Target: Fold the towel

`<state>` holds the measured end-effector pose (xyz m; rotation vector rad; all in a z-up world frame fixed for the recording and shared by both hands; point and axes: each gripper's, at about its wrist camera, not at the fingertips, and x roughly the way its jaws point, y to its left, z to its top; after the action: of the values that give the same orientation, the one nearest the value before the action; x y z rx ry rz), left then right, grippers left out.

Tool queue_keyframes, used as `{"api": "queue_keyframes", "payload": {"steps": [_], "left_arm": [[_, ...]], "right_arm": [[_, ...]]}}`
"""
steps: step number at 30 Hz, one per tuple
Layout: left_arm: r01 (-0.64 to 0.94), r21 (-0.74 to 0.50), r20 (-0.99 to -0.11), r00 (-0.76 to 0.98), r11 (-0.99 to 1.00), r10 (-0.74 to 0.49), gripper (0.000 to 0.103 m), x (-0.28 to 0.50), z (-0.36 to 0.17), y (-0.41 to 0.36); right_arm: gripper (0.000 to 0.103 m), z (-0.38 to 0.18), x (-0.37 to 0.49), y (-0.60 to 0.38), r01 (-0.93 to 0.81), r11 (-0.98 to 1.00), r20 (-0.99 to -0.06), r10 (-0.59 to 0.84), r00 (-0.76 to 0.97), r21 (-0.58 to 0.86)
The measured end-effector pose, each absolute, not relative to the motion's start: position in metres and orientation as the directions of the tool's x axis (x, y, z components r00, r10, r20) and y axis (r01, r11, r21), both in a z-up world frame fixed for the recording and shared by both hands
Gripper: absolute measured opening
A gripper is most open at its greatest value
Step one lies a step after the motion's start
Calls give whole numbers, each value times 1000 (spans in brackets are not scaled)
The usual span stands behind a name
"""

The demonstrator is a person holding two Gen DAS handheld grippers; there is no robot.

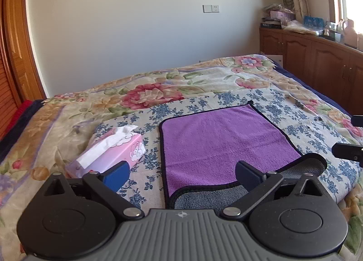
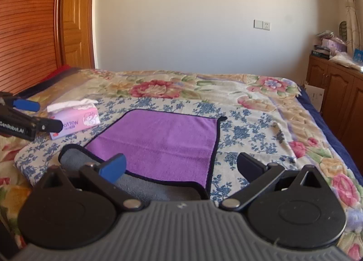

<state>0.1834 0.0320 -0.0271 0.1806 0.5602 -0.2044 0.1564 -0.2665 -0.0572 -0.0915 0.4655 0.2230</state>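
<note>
A purple towel [image 1: 224, 140] with a black hem and grey underside lies on the blue-flowered cloth on the bed; it also shows in the right wrist view [image 2: 163, 143]. It is folded over, with a strip of the grey side showing along the near edge [image 1: 208, 199] [image 2: 145, 186]. My left gripper [image 1: 183, 177] is open and empty, just above the near left corner. My right gripper [image 2: 181, 168] is open and empty, above the near right corner. Each gripper shows at the edge of the other's view: the right one [image 1: 349, 138], the left one [image 2: 43, 115].
A pink tissue box [image 1: 113, 152] [image 2: 74, 120] stands left of the towel. The blue-flowered cloth [image 1: 317, 124] lies on a floral blanket [image 1: 158, 93]. Wooden cabinets [image 1: 317, 61] with clutter run along the right. A wooden wardrobe [image 2: 34, 22] stands at the left.
</note>
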Motion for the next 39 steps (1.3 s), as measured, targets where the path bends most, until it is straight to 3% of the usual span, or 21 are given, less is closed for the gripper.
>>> {"api": "queue_keyframes", "payload": {"steps": [6, 14, 21, 24, 32, 39], "left_arm": [[278, 86, -576, 797, 957, -180, 90, 199, -39, 37], [300, 35, -651, 730, 953, -206, 65, 219, -61, 48], [311, 25, -695, 688, 950, -207, 60, 233, -80, 53], [316, 22, -711, 672, 949, -207, 57, 236, -86, 54], [320, 8, -727, 652, 947, -215, 35, 240, -95, 53], [319, 6, -721, 659, 948, -217, 28, 239, -96, 52]], "right_arm": [[103, -68, 172, -262, -251, 967, -489, 204, 848, -32], [103, -85, 192, -260, -272, 962, -541, 217, 813, -23], [102, -100, 206, -262, -277, 961, -589, 224, 776, 1], [87, -103, 209, -265, -291, 957, -613, 239, 753, 15], [83, -109, 210, -275, -308, 950, -654, 265, 708, 51], [63, -109, 211, -279, -320, 945, -679, 282, 678, 73]]}}
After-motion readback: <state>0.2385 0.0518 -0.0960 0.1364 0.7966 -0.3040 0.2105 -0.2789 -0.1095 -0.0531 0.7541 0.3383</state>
